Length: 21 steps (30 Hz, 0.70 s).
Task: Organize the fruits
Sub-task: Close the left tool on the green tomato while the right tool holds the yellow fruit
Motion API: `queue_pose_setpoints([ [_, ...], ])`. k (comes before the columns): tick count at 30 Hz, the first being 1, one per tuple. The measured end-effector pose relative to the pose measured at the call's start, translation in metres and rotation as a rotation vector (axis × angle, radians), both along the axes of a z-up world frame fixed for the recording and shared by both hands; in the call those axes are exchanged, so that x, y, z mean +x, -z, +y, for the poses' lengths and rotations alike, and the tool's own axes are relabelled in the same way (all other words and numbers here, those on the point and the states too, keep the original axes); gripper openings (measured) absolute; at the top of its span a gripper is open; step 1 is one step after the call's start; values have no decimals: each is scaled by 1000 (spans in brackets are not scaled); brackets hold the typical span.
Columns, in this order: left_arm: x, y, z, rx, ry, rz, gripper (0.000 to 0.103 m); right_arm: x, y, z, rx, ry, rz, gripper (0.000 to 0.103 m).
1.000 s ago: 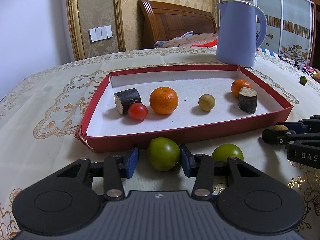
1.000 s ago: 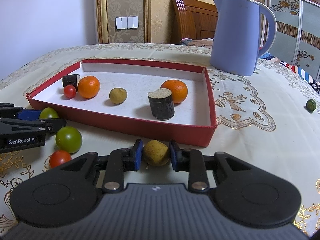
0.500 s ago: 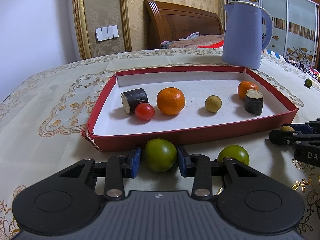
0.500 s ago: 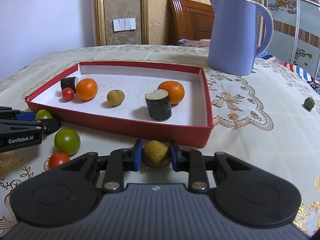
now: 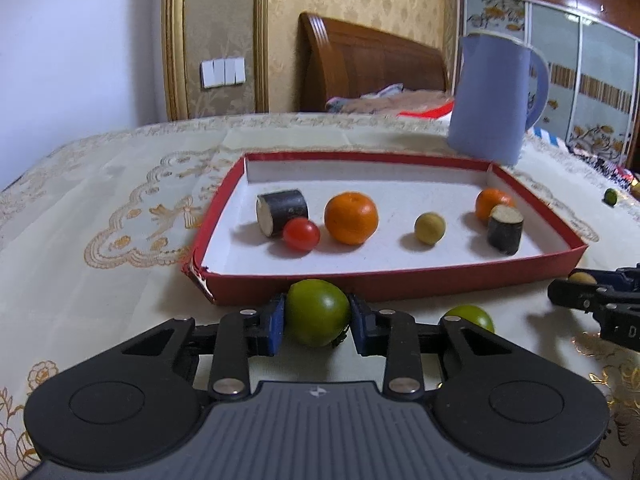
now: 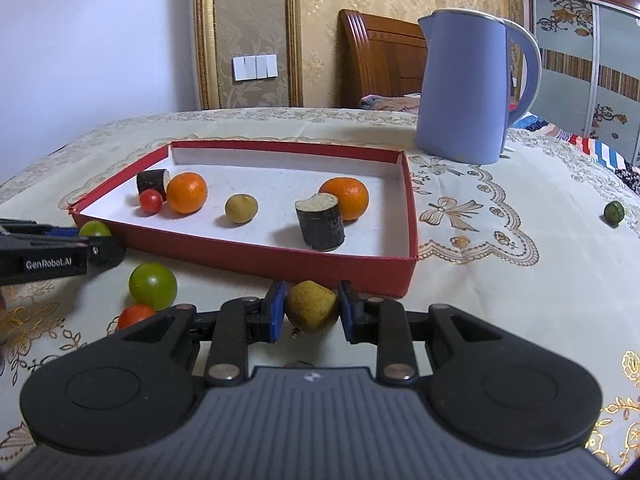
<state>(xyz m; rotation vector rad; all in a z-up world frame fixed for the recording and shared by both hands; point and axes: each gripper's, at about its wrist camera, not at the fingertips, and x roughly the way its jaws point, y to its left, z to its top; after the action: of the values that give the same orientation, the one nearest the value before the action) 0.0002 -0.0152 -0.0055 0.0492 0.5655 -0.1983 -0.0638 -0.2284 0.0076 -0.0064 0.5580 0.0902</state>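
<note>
Pick-up step, both hands working at once, just outside the near wall of the red tray.

The left gripper is closing on a green fruit; the blue pads are touching its 2 sides, so it looks pinched, though the squeeze is still tightening. The fruit appears to be sitting on or just above the tablecloth, directly ahead of the gripper and just short of the tray wall.

The right gripper is pinching a yellow-brown fruit between its pads, jaws drawn in tight on it, again just short of the tray's near wall.

A 2nd green fruit and a red tomato are lying loose to the left of the right gripper, and 1 small green fruit is lying well off to its right. Already in the tray ahead: 2 oranges, 1 tomato, 1 yellowish fruit, 2 dark cut pieces.

Judgement: next move is calling for a lift high enough to clear the tray wall, then a carry forward over the white floor and a release into a free spot. Round fruit could roll on landing, so a low release is looking wise.
</note>
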Motion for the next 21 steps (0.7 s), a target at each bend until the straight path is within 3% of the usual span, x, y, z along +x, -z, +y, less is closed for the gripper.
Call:
queue_pose_setpoints([
  [8, -2, -6, 2, 1, -23, 1, 32, -1, 0, -3, 18, -12, -2, 27],
  [13, -1, -20, 6, -51, -3, 6, 32, -1, -10, 1, 21, -24, -30, 27],
  [21, 9, -22, -9, -20, 13, -8, 32, 2, -17, 8, 17, -33, -48, 27],
])
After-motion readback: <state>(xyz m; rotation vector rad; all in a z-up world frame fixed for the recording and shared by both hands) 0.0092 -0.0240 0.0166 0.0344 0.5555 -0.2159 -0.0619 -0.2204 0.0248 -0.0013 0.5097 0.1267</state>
